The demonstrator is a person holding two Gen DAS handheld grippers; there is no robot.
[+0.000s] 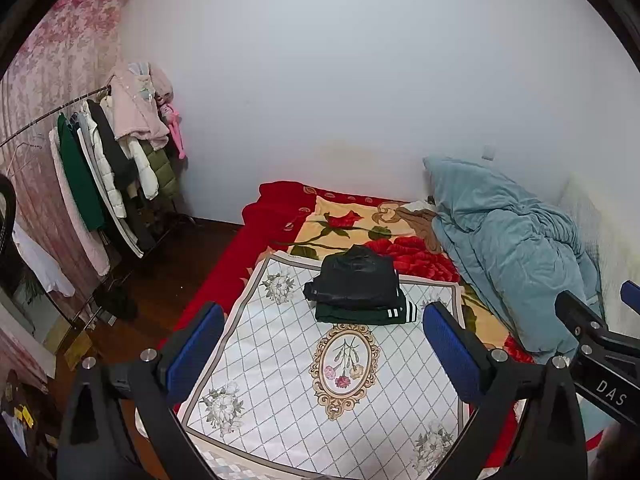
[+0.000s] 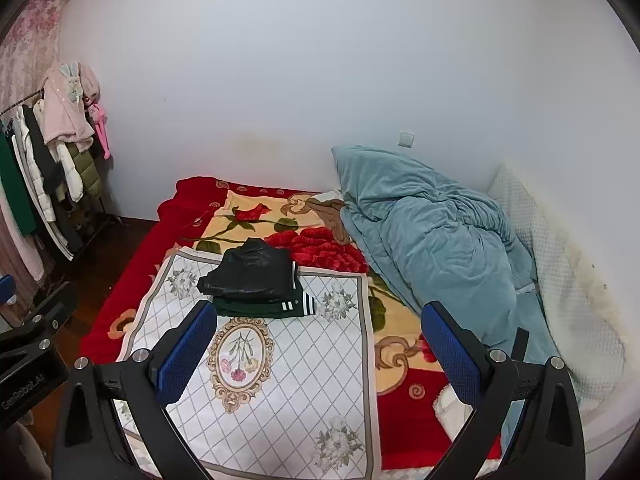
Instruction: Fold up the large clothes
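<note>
A folded shiny black garment (image 1: 356, 276) (image 2: 250, 274) lies on top of a folded dark green garment with white-striped cuffs (image 1: 368, 314) (image 2: 264, 306). The small stack rests at the far end of a white diamond-patterned cloth (image 1: 280, 360) (image 2: 304, 380) spread on the bed. My left gripper (image 1: 324, 344) hangs open above the cloth's near half, nothing between its blue pads. My right gripper (image 2: 320, 344) is likewise open and empty, held well short of the stack. The right gripper's black body shows at the right edge of the left wrist view.
A red floral blanket (image 1: 280, 208) (image 2: 400, 412) covers the bed. A crumpled blue duvet (image 1: 508, 248) (image 2: 432, 240) lies along the wall on the right. A clothes rack with several hanging coats (image 1: 108, 168) (image 2: 48, 168) stands on the dark wooden floor (image 1: 168, 272) at left.
</note>
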